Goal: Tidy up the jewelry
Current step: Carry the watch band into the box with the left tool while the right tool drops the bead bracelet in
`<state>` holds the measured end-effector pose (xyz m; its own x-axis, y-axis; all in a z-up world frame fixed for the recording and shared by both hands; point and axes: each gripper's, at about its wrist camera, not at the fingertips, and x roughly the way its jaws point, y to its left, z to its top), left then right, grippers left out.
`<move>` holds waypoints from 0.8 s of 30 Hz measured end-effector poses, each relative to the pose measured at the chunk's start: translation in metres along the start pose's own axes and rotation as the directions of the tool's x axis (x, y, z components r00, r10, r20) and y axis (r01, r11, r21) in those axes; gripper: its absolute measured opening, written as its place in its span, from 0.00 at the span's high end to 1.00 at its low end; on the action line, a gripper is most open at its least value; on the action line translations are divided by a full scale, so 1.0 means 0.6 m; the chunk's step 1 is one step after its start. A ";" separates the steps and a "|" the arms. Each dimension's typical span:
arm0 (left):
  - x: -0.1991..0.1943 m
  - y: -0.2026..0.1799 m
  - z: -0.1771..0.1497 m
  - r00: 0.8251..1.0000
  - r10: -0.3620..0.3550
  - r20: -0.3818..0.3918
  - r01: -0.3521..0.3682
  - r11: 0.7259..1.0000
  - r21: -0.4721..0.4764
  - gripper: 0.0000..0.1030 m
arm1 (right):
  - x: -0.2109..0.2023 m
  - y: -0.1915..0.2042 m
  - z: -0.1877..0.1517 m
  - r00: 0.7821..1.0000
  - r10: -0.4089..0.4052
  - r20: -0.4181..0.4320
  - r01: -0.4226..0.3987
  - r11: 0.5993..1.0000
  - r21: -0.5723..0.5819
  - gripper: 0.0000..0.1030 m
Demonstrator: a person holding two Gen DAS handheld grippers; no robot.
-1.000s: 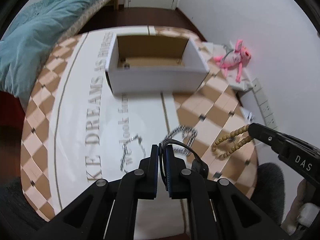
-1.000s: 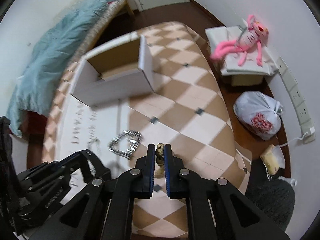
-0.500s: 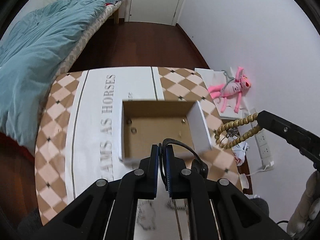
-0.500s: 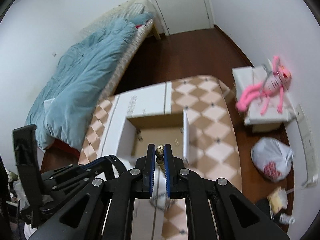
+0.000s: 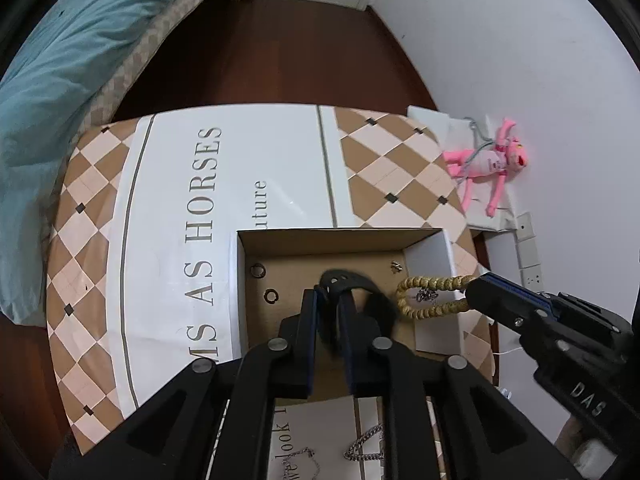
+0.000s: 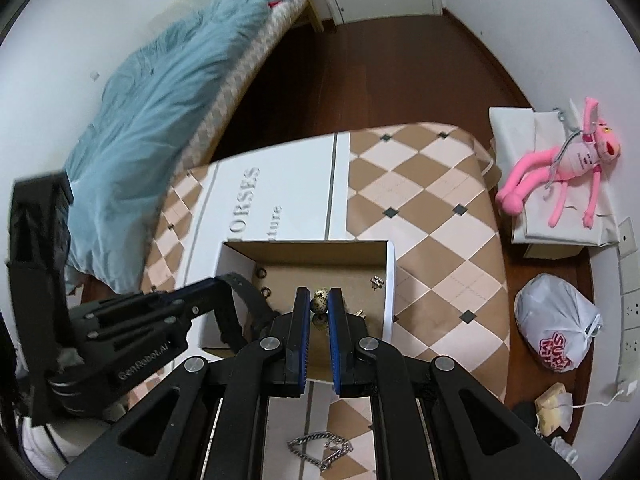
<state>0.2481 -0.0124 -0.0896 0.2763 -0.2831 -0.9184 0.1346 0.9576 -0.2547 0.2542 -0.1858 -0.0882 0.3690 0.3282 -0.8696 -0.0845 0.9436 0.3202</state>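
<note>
Jewelry, in transfer to cardboard box (image 5: 430, 248) on the table's patterned cloth (image 5: 168, 184).

Left gripper (image 5: 332, 312): jaws just opening, a black watch strap (image 5: 348, 280) hanging loosely between them over the box floor.

Right gripper (image 6: 320, 306): clamped on a wooden bead bracelet (image 5: 432, 296), whose loop dangles at the box's right wall.

Box contents: two small rings (image 5: 258, 270), an earring pair (image 5: 396, 266).

Outside, near edge: silver chain (image 6: 320, 452).

Risks, judged: the bracelet loop could drape over the wall and spill outside; the falling strap may scatter the rings.
</note>
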 end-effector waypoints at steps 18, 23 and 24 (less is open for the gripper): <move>-0.060 0.026 -0.016 0.962 0.228 0.151 -0.228 0.973 -0.021 0.06 | -0.001 0.003 -0.006 0.982 -0.191 -0.004 0.191 0.980 -0.056 0.16; -0.042 0.027 -0.051 0.943 0.296 0.153 -0.299 0.954 -0.003 0.06 | 0.024 0.008 -0.039 0.947 -0.321 -0.005 0.319 0.943 -0.092 0.05; -0.037 0.028 -0.057 0.943 0.301 0.145 -0.303 0.953 -0.004 0.06 | 0.028 0.007 -0.044 0.944 -0.331 -0.006 0.329 0.940 -0.090 0.04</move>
<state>0.2115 0.0118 -0.0840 0.4390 0.0132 -0.8984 0.0411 0.9986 0.0347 0.2359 -0.1751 -0.1114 0.3710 -0.0023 -0.9286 -0.0416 0.9990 -0.0191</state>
